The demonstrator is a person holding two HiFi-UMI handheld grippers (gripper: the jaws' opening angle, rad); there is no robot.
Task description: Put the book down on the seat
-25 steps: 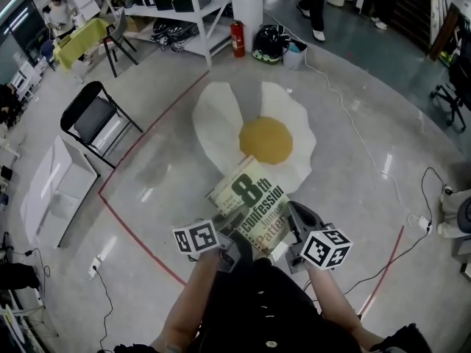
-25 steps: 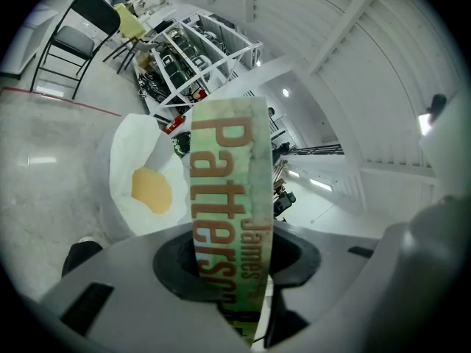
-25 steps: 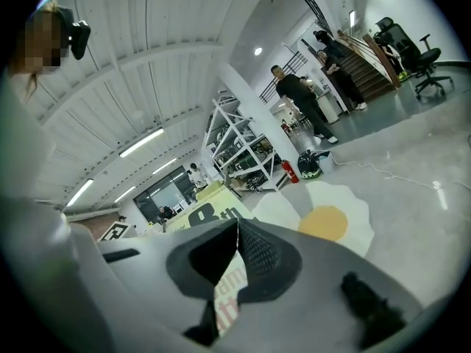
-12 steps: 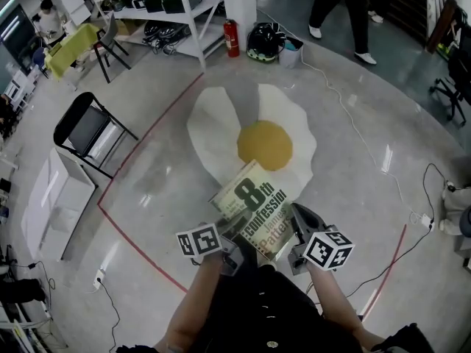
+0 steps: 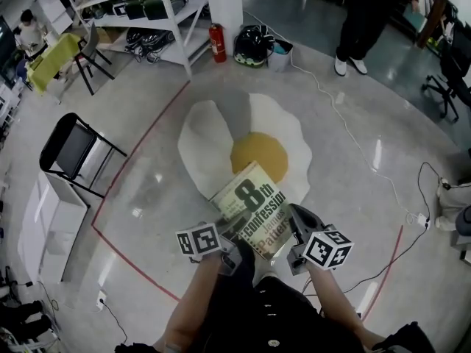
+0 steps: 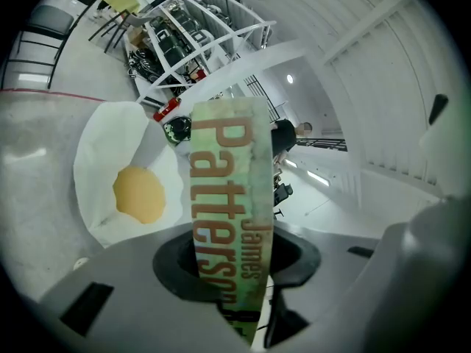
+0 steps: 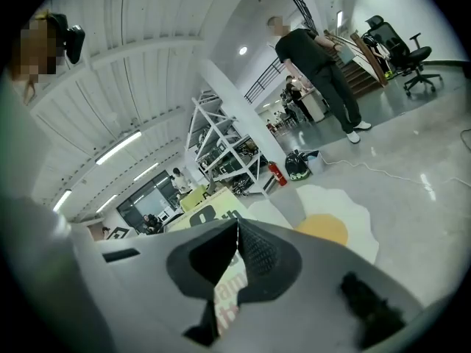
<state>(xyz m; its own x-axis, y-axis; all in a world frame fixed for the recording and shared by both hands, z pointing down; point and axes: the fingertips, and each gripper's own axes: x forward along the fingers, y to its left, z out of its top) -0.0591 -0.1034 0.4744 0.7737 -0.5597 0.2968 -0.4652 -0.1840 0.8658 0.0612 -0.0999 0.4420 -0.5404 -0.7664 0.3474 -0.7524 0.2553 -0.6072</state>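
A green-and-cream paperback book point(image 5: 252, 207) with a big "8th" on its cover is carried flat in front of me, above the floor. My left gripper point(image 5: 232, 237) is shut on its near left edge; in the left gripper view the spine point(image 6: 229, 212) stands between the pads. On the near right edge my right gripper point(image 5: 294, 232) is shut, and the book point(image 7: 211, 219) shows past its closed jaws point(image 7: 235, 234). A black folding chair point(image 5: 72, 150) with an empty seat stands far off to the left.
A fried-egg rug point(image 5: 211, 140) lies on the floor just ahead, under the book's far end. A red tape line point(image 5: 144, 147) runs between it and the chair. A white table point(image 5: 48, 219), shelving point(image 5: 151, 9), a fire extinguisher point(image 5: 216, 41), a floor cable point(image 5: 352, 140) and a standing person point(image 5: 372, 17) surround the area.
Both grippers and the book have travelled forward together over the rug. The chair has slid lower left in view. A person has walked rightward at the back.
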